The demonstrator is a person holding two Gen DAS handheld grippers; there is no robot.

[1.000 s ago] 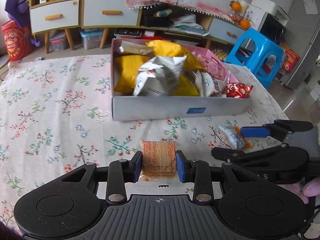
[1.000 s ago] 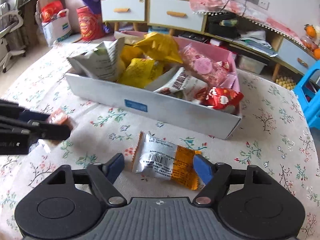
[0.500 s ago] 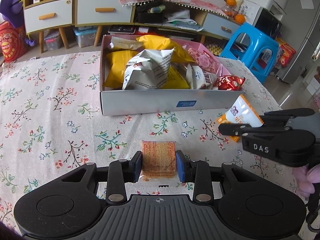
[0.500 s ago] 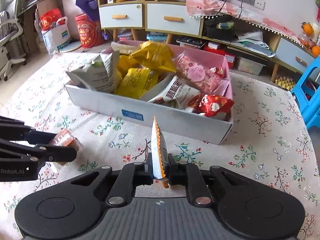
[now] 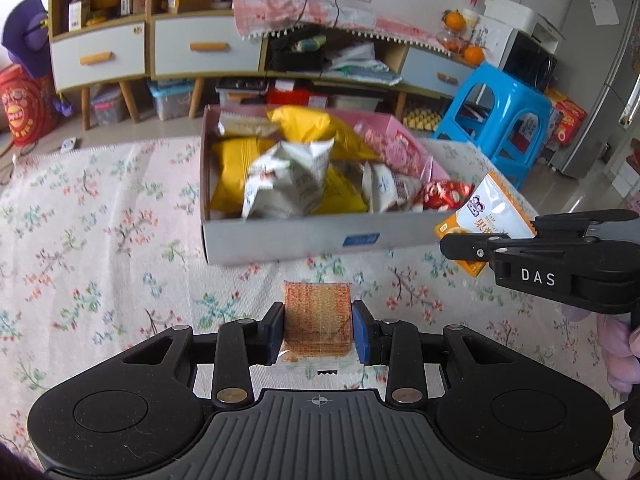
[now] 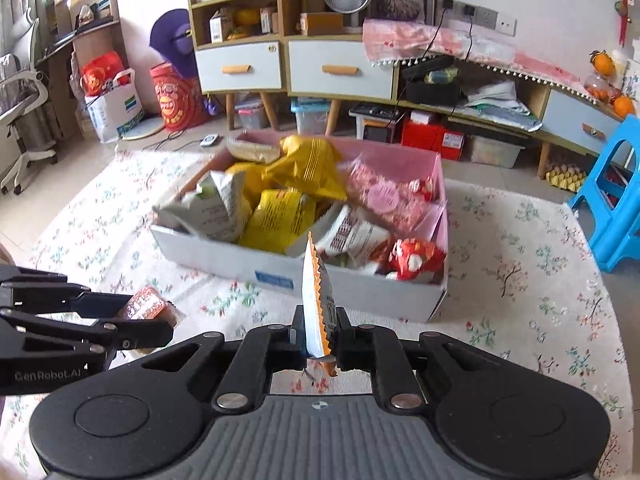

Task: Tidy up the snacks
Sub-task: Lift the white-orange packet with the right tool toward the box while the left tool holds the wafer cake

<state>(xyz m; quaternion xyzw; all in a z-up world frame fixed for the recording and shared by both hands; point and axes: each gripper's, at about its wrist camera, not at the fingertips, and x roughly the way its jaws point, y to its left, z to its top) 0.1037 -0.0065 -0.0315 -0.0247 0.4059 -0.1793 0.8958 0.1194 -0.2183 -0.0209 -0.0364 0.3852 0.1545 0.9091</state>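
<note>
My left gripper (image 5: 318, 326) is shut on a clear-wrapped orange wafer pack (image 5: 317, 316), held above the floral tablecloth just in front of the box. From the right wrist view that wafer pack (image 6: 146, 305) shows at the left, in the left gripper (image 6: 170, 326). My right gripper (image 6: 318, 334) is shut on a white-and-orange snack packet (image 6: 316, 300), which stands on edge between the pads, near the box's front wall. In the left wrist view that packet (image 5: 490, 212) hangs at the right, near the box's right front corner. The white cardboard box (image 5: 280, 236) is piled with yellow, silver, pink and red snack bags.
The table wears a floral cloth (image 5: 100, 240). Behind it stand a drawer cabinet (image 5: 132, 52), a low shelf full of clutter and a blue plastic stool (image 5: 500, 120). A person's hand (image 5: 620, 344) in a purple sleeve holds the right gripper.
The right gripper closed on the white-and-orange packet that lay flat on the cloth and lifted it on edge. The left gripper kept its hold on the wafer pack, nearly still.
</note>
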